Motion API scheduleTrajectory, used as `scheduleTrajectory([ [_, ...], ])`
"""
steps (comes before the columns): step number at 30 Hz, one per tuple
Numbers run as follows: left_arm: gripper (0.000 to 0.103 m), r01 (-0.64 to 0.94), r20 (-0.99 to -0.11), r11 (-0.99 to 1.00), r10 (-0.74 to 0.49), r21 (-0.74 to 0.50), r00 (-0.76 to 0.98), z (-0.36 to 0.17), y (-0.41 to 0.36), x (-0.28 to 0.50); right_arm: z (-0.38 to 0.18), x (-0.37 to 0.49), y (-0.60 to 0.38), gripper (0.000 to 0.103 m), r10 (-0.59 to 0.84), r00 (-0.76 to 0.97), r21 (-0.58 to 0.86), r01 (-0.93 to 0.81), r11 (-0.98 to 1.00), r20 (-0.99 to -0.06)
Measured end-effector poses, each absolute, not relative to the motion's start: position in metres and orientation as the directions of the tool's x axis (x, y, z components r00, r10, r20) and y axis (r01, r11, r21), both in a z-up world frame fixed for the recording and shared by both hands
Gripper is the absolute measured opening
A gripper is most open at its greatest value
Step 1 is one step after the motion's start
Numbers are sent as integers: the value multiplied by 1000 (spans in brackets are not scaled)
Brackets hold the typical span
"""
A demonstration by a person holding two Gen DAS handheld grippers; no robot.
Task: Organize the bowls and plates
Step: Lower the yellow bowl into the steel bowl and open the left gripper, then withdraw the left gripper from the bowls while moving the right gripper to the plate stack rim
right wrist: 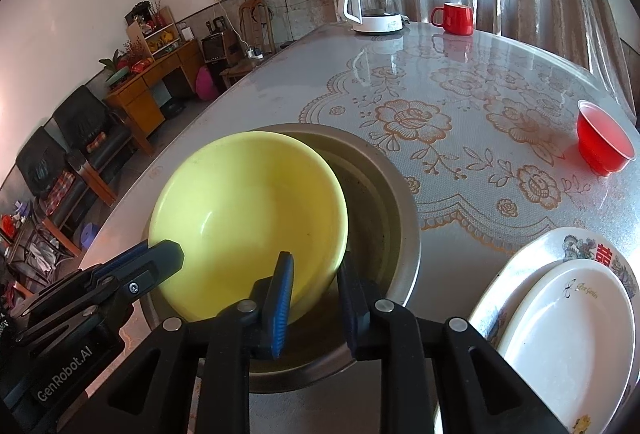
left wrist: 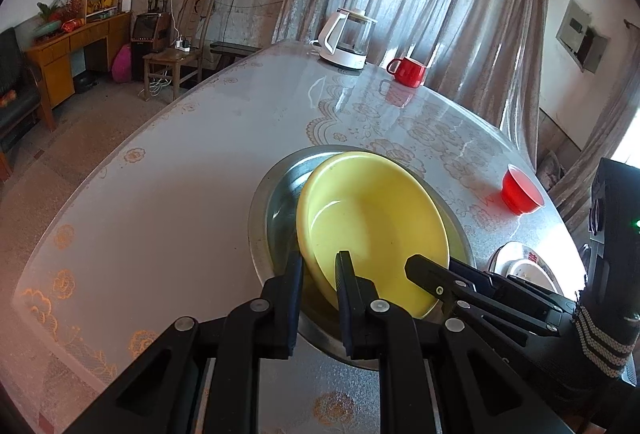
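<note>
Yellow bowl: smooth, glossy, round; tilted inside the wide metal basin, leaning on its rim. Left gripper: fingers straddling the bowl's near rim, not visibly clamped. Right gripper: fingers spread astride the opposite rim. Right of basin: white oval plate stacked on a patterned plate. Beyond basin: translucent red cup, red mug, glass kettle.

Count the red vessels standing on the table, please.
2. A red mug with a handle stands at the far edge beside the white kettle; a red bowl stands alone toward the right edge. Others may lie outside both views.
</note>
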State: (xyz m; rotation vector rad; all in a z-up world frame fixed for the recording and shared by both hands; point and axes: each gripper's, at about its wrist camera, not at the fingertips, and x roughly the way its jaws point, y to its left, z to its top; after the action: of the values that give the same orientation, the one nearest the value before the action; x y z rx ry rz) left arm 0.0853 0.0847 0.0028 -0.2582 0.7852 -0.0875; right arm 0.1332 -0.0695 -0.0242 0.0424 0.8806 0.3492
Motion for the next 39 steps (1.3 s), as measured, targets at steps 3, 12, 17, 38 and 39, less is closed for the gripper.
scheduleTrajectory([
  [3, 16, -23, -687, 967, -163, -254, 708, 3, 83, 85, -25, 132, -70, 22, 318, 587, 181, -281, 943, -745],
  [12, 22, -33, -687, 971, -142, -235, 713, 2, 80, 83, -22, 128, -68, 30, 327, 605, 180, -292, 939, -726],
  [17, 25, -30, -683, 976, -129, -216, 719, 3, 77, 82, -18, 127, -73, 33, 330, 624, 197, -274, 941, -708],
  [38, 30, -38, -668, 984, -89, -174, 739, 8, 73, 75, -8, 116, -100, 36, 346, 653, 262, -226, 938, -674],
  [39, 30, -37, -666, 985, -87, -170, 741, 9, 72, 73, -8, 116, -103, 36, 344, 653, 266, -219, 939, -675],
])
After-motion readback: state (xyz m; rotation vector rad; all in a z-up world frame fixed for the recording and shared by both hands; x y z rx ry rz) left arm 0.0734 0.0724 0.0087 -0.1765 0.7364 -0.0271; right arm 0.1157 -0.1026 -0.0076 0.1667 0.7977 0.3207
